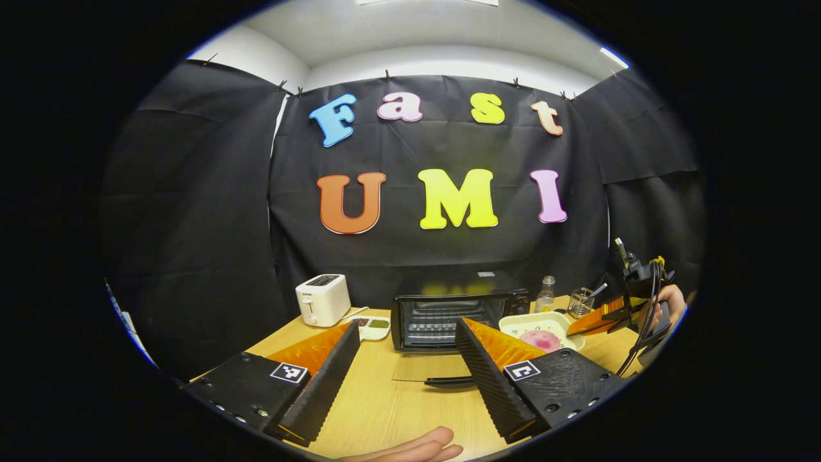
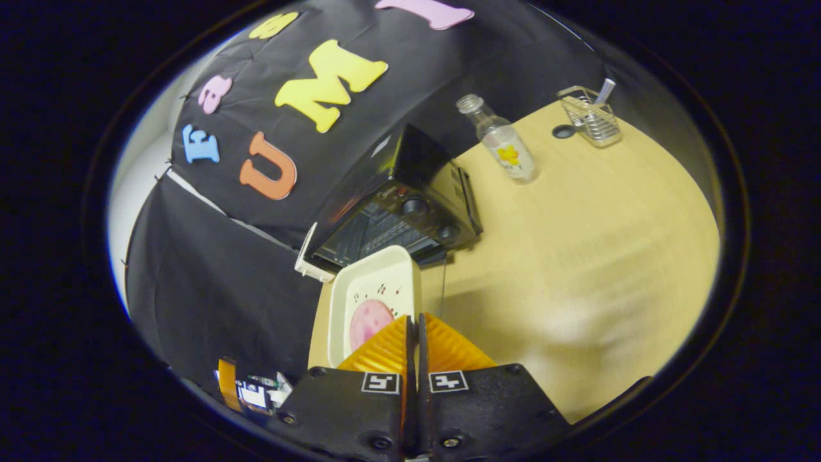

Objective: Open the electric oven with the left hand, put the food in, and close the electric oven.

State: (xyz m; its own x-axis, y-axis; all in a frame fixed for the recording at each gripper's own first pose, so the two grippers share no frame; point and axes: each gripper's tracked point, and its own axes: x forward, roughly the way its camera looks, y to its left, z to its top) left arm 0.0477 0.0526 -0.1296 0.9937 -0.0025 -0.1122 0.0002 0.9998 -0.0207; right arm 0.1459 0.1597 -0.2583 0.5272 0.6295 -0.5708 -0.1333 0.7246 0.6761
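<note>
The black electric oven (image 1: 458, 301) stands at the middle of the wooden table, its glass door (image 1: 426, 371) folded down flat towards me. My left gripper (image 1: 407, 327) is open in front of the door, holding nothing. In the same view my right gripper (image 1: 580, 326) grips the right rim of a white tray (image 1: 535, 324) with a pink round food (image 1: 542, 340) on it, just right of the oven mouth. In the right gripper view the right gripper (image 2: 412, 324) is shut on the rim of the tray (image 2: 375, 276), with the food (image 2: 367, 321) near the fingers and the oven (image 2: 410, 205) just beyond.
A white toaster (image 1: 322, 298) and a small dish (image 1: 374, 326) stand left of the oven. A clear bottle (image 2: 500, 138) and a wire holder (image 2: 590, 115) stand towards the table's far right. A person's hand (image 1: 410, 449) shows at the near edge.
</note>
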